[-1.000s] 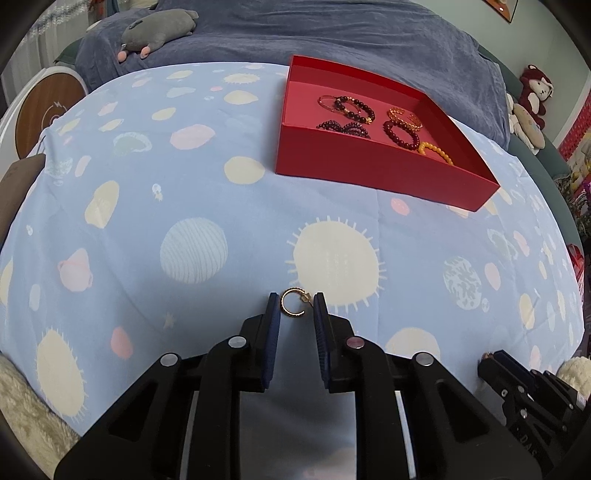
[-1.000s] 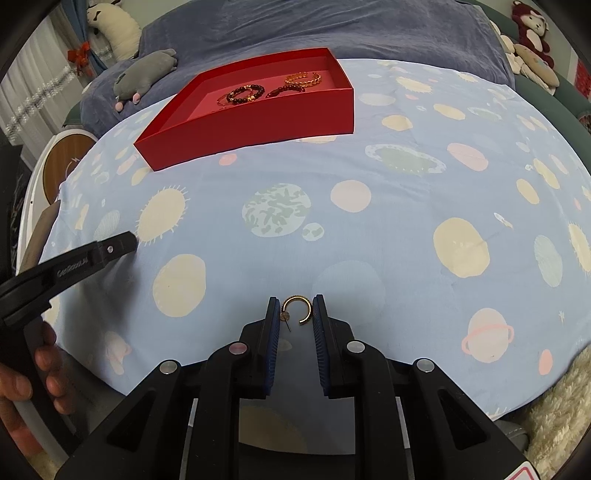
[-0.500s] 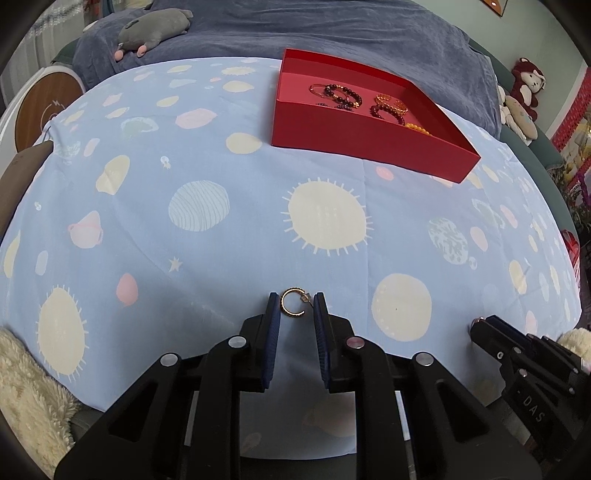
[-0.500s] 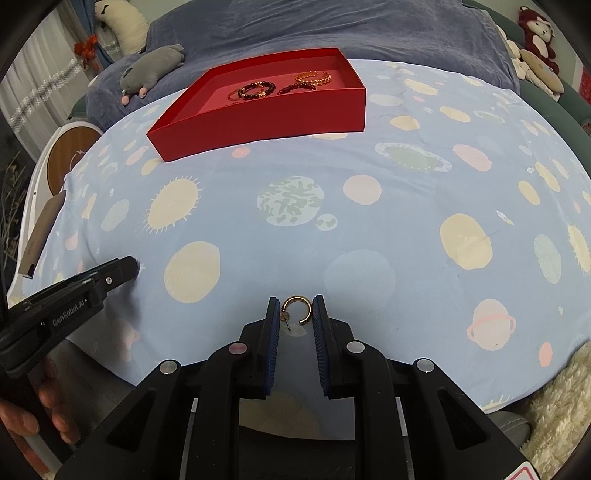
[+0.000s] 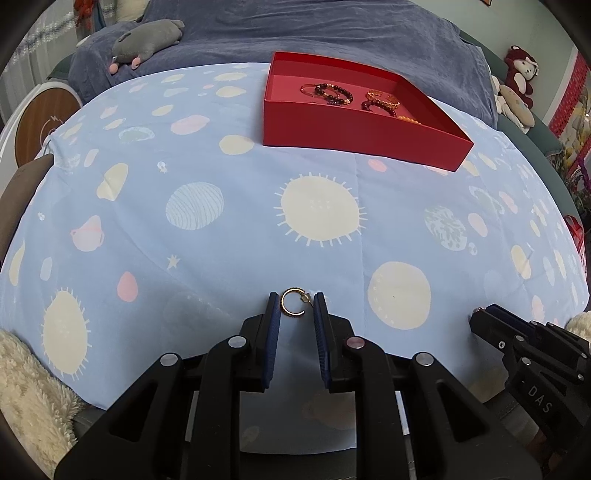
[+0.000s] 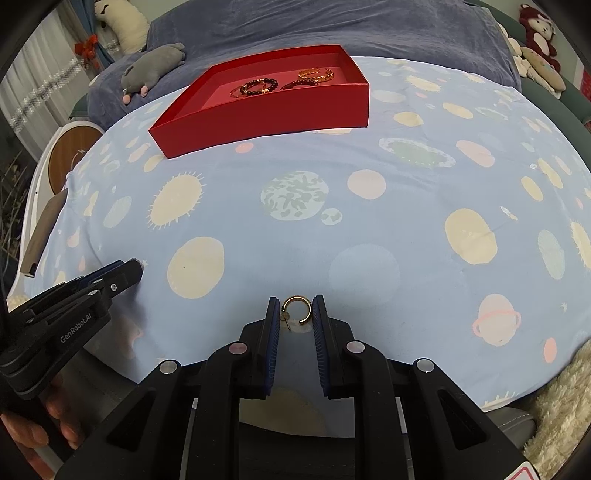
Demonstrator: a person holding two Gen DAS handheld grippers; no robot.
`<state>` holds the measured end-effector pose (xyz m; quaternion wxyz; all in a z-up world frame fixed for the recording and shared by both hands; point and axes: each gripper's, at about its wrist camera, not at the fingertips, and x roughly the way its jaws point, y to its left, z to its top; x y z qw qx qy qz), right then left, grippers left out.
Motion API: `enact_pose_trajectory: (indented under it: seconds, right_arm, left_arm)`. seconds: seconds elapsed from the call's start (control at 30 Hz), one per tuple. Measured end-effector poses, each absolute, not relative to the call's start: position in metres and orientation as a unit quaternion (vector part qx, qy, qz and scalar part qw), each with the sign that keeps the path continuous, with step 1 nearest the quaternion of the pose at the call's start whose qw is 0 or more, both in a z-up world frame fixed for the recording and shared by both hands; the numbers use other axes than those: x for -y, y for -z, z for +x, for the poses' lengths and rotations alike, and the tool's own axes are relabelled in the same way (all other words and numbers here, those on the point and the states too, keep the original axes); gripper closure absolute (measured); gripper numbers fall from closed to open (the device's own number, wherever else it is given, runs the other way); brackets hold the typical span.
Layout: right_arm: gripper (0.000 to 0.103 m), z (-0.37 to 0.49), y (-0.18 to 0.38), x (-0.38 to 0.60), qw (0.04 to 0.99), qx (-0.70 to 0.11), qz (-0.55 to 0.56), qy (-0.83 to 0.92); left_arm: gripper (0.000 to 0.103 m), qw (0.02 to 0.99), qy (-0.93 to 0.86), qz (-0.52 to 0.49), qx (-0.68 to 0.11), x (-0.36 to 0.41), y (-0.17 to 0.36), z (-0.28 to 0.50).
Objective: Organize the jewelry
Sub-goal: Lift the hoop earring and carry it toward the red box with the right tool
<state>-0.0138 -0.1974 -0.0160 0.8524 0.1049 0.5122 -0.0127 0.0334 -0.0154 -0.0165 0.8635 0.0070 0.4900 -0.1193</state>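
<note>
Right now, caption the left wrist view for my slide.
Left gripper holds a gold hoop earring above the planet-print cloth, red tray ahead.

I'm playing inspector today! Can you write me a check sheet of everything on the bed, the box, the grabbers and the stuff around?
Surface: blue planet-print sheet, nothing loose on it.
Job's things: red tray holding beaded bracelets; two gold hoop earrings, both held.
Clutter: nothing seen.
Grippers: left gripper pinches one hoop earring; right gripper pinches the other earring.
Cables: nothing seen.
Surroundings: grey plush, navy blanket, red monkey toy.
</note>
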Motion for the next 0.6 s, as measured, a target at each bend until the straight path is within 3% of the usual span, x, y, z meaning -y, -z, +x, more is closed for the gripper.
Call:
enact_pose_trajectory:
  seconds: [0.6]
  right_arm:
    - [0.086, -0.009, 0.013, 0.197, 0.851, -0.511, 0.124, 0.004]
  left_arm:
    - [0.085, 0.857, 0.14, -0.012, -0.496, 0.027, 0.012, 0.03]
